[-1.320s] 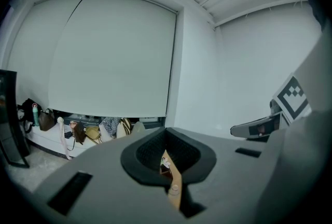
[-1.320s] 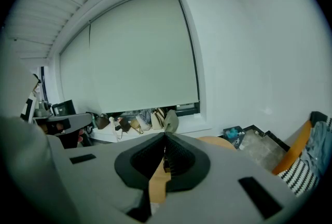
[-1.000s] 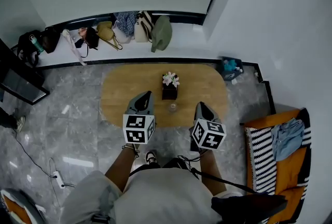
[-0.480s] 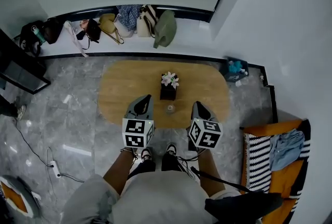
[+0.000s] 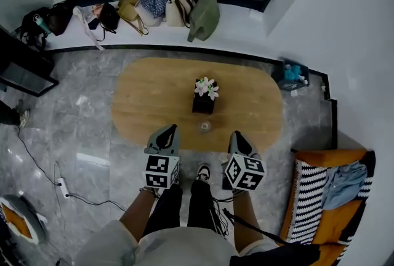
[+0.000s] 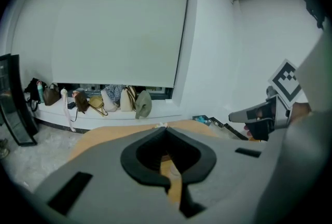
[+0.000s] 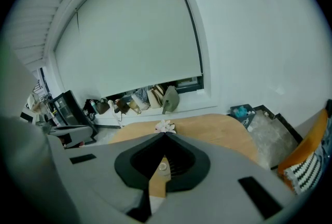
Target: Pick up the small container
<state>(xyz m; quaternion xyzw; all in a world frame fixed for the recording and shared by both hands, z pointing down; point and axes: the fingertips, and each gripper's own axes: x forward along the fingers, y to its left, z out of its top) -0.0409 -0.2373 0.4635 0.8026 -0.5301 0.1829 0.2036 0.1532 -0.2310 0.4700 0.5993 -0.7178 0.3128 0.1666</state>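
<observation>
The left tool [image 5: 170, 130] and right tool [image 5: 236, 136], both closed and empty, hover over the table's [image 5: 144, 98] near edge. The small container [image 5: 205, 127] stands between them, near that edge.

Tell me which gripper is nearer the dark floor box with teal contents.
Right. The dark teal-filled box lies ahead-right of the right gripper; the left gripper is farther left.

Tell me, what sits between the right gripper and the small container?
Nothing: in the head view, only bare wooden table separates the right gripper from the small container.
</observation>
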